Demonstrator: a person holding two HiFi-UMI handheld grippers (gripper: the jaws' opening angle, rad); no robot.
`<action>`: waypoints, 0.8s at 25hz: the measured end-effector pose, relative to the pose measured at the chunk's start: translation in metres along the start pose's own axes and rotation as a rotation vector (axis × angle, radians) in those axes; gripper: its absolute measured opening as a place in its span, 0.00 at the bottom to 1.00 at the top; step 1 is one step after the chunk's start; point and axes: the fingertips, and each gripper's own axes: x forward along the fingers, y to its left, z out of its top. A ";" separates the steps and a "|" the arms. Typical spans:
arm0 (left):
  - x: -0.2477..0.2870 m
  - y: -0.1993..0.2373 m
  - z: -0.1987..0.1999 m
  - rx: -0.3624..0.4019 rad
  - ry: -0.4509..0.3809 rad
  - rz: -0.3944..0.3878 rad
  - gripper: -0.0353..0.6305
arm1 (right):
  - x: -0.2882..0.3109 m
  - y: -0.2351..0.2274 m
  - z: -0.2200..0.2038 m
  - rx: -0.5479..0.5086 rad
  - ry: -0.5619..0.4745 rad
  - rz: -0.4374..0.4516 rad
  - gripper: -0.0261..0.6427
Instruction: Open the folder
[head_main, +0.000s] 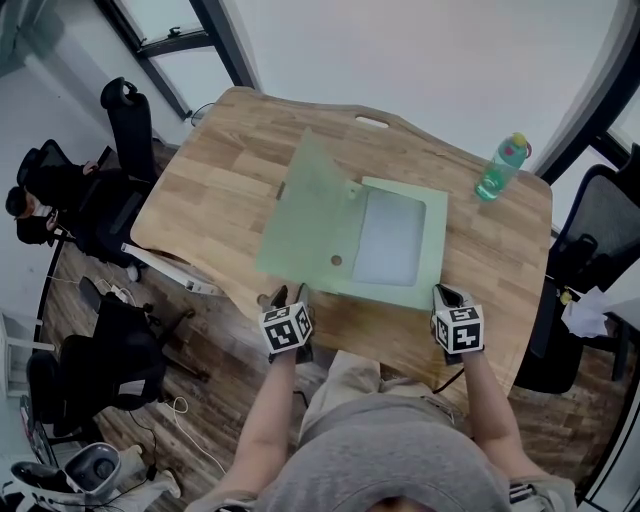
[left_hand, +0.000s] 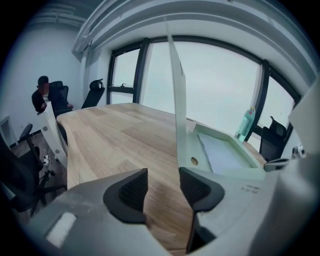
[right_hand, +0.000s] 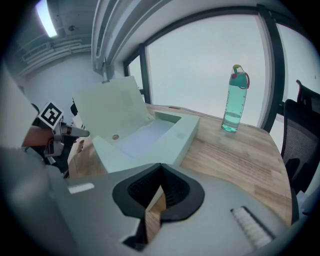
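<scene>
A pale green box folder (head_main: 400, 290) lies on the wooden table (head_main: 220, 170) with its lid (head_main: 305, 210) swung up and leaning to the left; pale sheets show inside. In the left gripper view the lid (left_hand: 178, 100) stands edge-on just beyond the right jaw, beside the tray (left_hand: 220, 150). My left gripper (head_main: 285, 296) (left_hand: 163, 182) is open at the lid's near corner, with only bare wood between its jaws. My right gripper (head_main: 447, 295) (right_hand: 161, 185) is shut on nothing, just short of the folder's (right_hand: 170, 145) near right corner.
A teal water bottle (head_main: 502, 167) (right_hand: 234, 99) stands at the table's far right. Office chairs (head_main: 590, 240) flank the table, and a person (head_main: 40, 200) sits at the left. The table's near edge runs just under both grippers.
</scene>
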 end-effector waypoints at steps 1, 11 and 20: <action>0.002 0.004 -0.003 -0.023 0.011 0.009 0.37 | 0.000 0.000 0.000 -0.001 0.001 0.001 0.04; 0.019 0.023 -0.012 -0.036 0.087 0.073 0.37 | 0.000 0.000 0.000 -0.004 0.006 0.008 0.04; 0.030 0.027 -0.018 -0.002 0.178 0.111 0.37 | 0.000 0.000 0.001 -0.002 0.003 0.019 0.04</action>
